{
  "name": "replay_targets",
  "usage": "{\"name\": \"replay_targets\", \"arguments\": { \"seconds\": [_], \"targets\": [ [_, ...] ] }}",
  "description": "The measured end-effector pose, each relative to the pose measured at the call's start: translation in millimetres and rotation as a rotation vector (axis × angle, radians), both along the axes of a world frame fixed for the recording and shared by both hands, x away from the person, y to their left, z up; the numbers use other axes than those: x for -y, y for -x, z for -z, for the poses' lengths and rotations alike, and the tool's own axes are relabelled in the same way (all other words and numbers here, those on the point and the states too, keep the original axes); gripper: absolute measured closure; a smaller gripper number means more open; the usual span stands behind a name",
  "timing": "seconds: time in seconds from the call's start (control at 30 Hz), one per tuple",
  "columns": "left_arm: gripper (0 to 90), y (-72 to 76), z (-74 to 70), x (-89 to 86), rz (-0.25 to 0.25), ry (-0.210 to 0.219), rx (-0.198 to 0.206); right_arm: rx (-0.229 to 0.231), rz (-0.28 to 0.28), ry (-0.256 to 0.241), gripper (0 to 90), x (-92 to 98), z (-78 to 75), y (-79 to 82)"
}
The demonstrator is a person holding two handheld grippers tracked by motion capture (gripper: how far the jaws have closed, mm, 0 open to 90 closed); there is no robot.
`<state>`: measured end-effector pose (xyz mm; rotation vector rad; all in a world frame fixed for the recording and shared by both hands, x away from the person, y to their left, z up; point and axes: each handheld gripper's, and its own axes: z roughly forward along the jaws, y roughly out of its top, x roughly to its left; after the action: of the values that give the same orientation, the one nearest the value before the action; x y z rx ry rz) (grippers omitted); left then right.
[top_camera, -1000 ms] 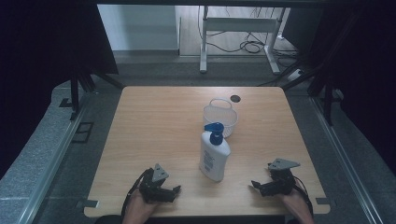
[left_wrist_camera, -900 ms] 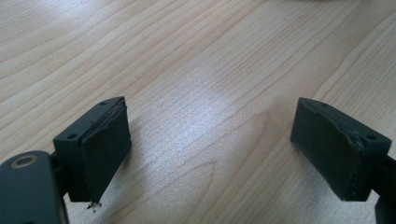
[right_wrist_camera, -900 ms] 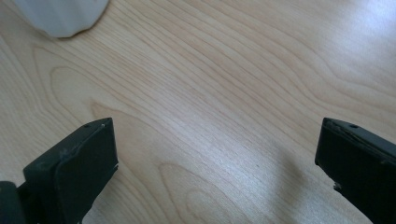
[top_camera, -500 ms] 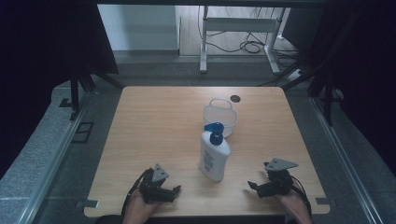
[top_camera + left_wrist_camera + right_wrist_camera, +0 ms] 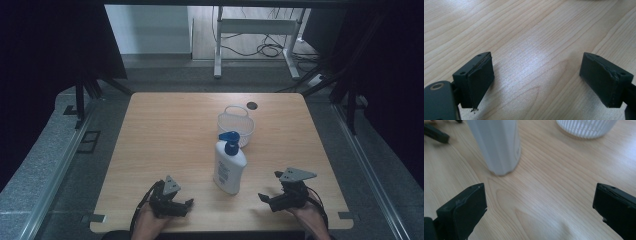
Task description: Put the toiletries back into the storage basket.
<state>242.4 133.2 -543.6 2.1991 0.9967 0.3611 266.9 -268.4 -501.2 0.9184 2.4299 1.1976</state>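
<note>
— Bottle (image 5: 229, 166) of lotion, white with a blue pump top, stands upright at the lower centre of the high view, on a pale wooden worktop (image 5: 165, 135). Just behind it, toward the upper centre, sits a small white ribbed basket (image 5: 236, 123), empty as far as I can see.

— And the two grippers?

— Both sit low in the frame, near the worktop's front edge. The left gripper (image 5: 176, 206) is at lower left, well apart from the bottle, jaws spread wide; its own view has bare wood between them. The right gripper (image 5: 266, 199) is at lower right, nearer the bottle, jaws likewise spread and holding nothing. In the right gripper view the bottle's white body (image 5: 496, 145) rises at upper left, ahead of the jaws and off to one side, with the basket's ribbed wall (image 5: 586, 126) at the top right.

— So what step is this?

— I judge it the very start: an approach, with nothing grasped yet. The right gripper looks the likelier one to take the bottle.

— What does the next move need?

— Swinging that gripper toward the left of its view until the bottle's body lies between the spread jaws, then closing on it squarely. It is tall and narrow-footed, so a glancing touch could tip it.
</note>
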Motion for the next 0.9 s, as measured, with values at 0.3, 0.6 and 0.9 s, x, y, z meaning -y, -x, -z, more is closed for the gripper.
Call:
{"name": "replay_targets", "arguments": {
  "seconds": [0.3, 0.6, 0.9],
  "targets": [
    [11.6, 0.1, 0.0, 0.1, -0.001, -0.001, 0.001, 0.001, -0.012, -0.05, 0.0, -13.4, -12.7, -4.0],
    [11.6, 0.3, 0.0, 0.3, -0.004, 0.001, 0.001, 0.017, -0.064, -0.043, 0.0, -35.4, -25.5, -6.3],
    [11.6, 0.4, 0.0, 0.4, -0.006, 0.001, 0.001, 0.006, -0.096, -0.021, 0.0, -55.9, -37.7, -9.5]
  ]
}}
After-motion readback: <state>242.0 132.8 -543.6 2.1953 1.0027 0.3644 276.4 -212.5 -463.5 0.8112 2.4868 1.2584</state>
